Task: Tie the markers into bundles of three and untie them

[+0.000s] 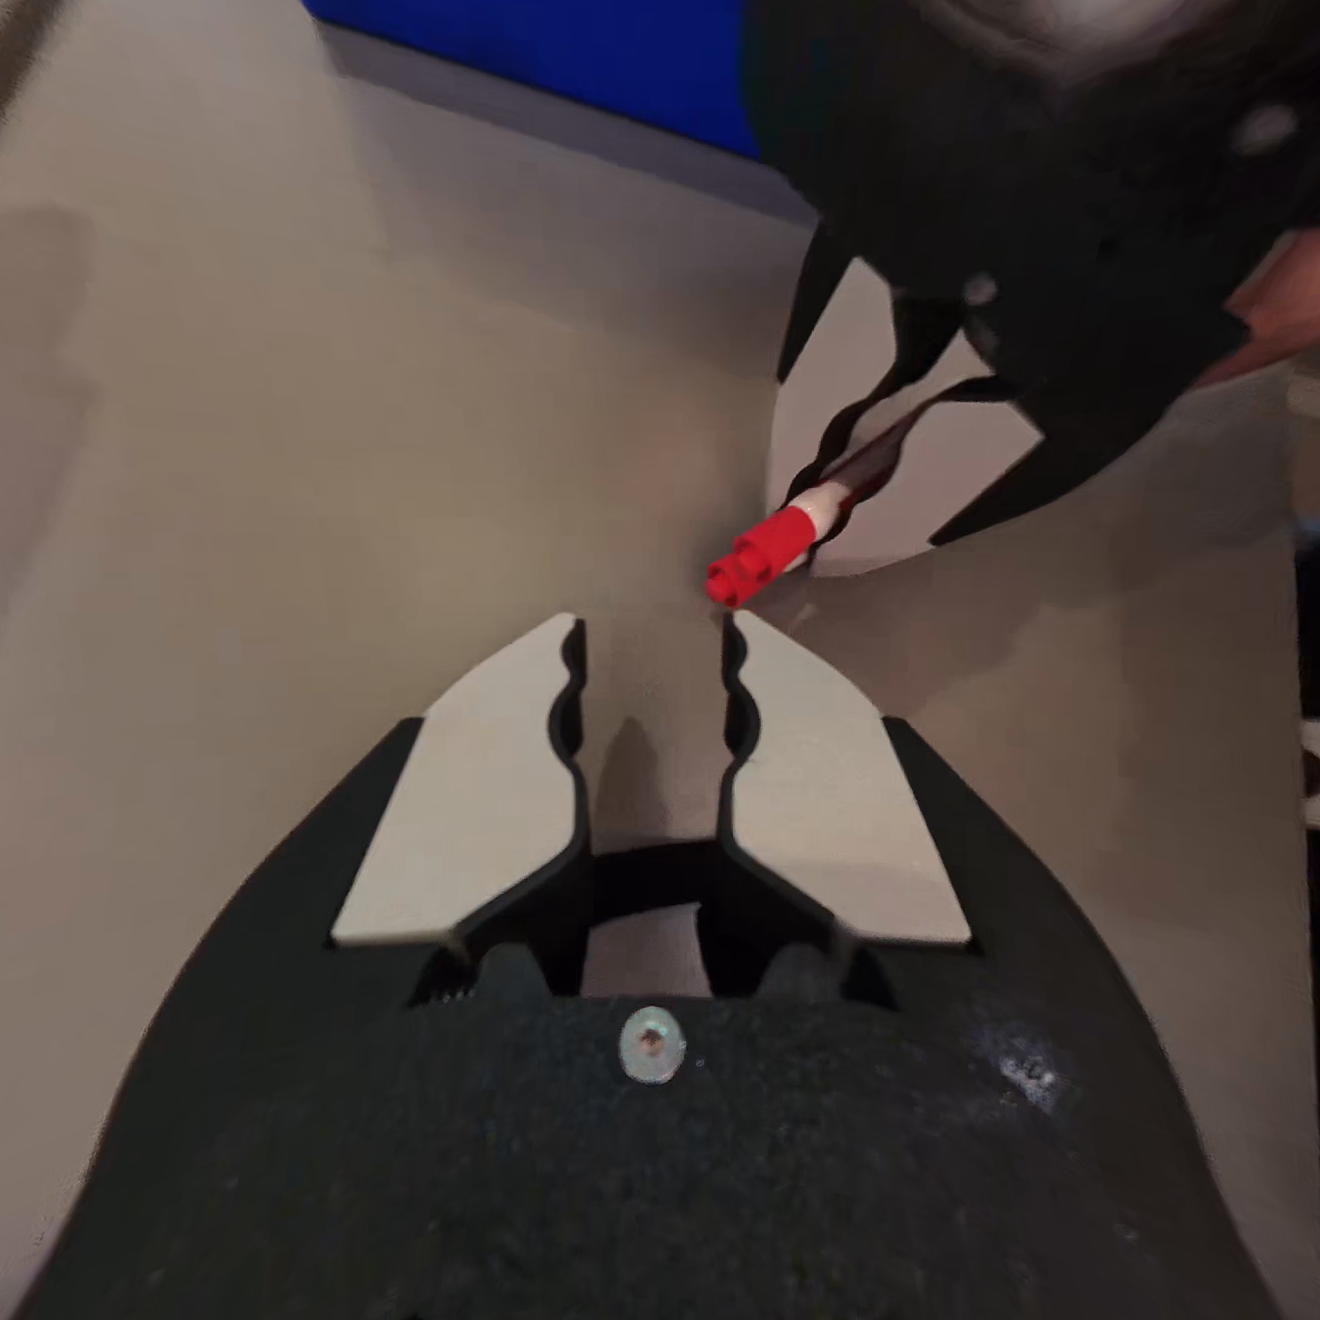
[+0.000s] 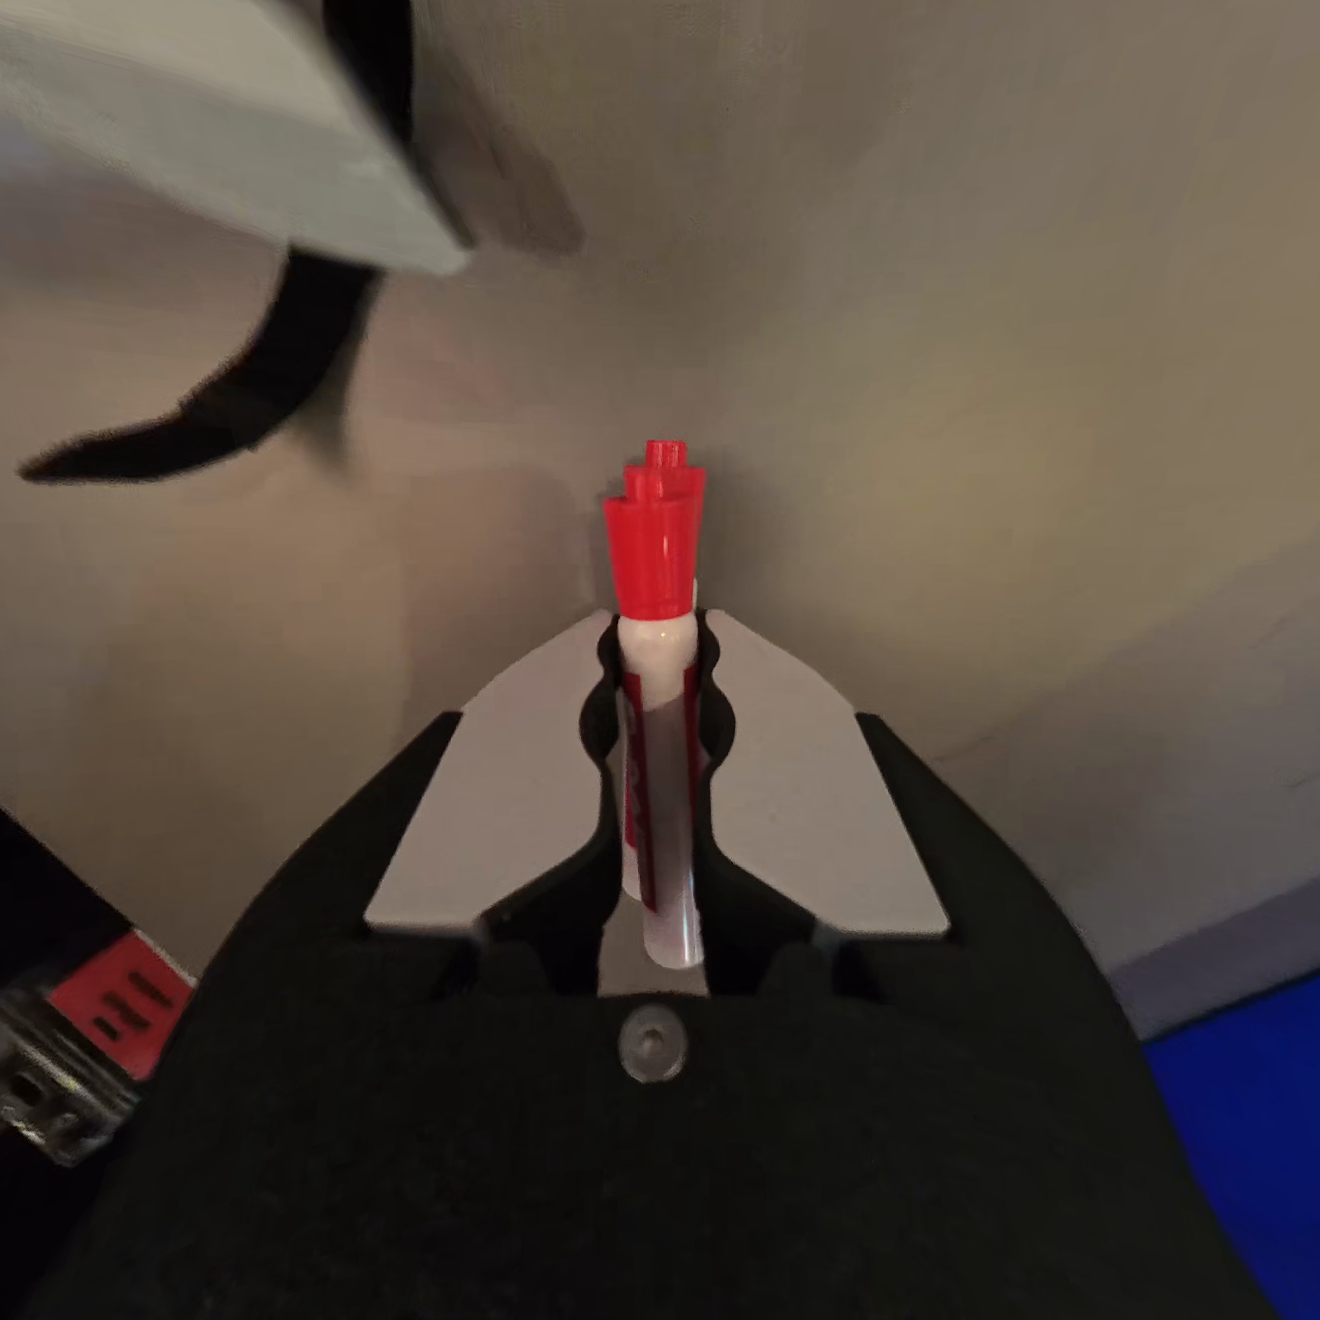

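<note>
A white marker with a red cap [image 2: 653, 543] lies lengthwise between the fingers of my right gripper [image 2: 656, 628], which is shut on its barrel; the cap sticks out past the fingertips. In the left wrist view the same marker [image 1: 764, 546] points down-left from the right gripper [image 1: 821, 493], its cap tip just beyond my left gripper's right fingertip. My left gripper [image 1: 653, 625] is open and empty over the beige table [image 1: 321, 428]. It shows blurred at the upper left of the right wrist view [image 2: 457, 257]. No other markers or ties are in view.
A blue surface [image 1: 571, 64] lies beyond the table's far edge, also at the lower right of the right wrist view [image 2: 1243, 1114]. A red and black object with a metal part [image 2: 86, 1043] sits at the lower left. A hand [image 1: 1278, 314] holds the right gripper.
</note>
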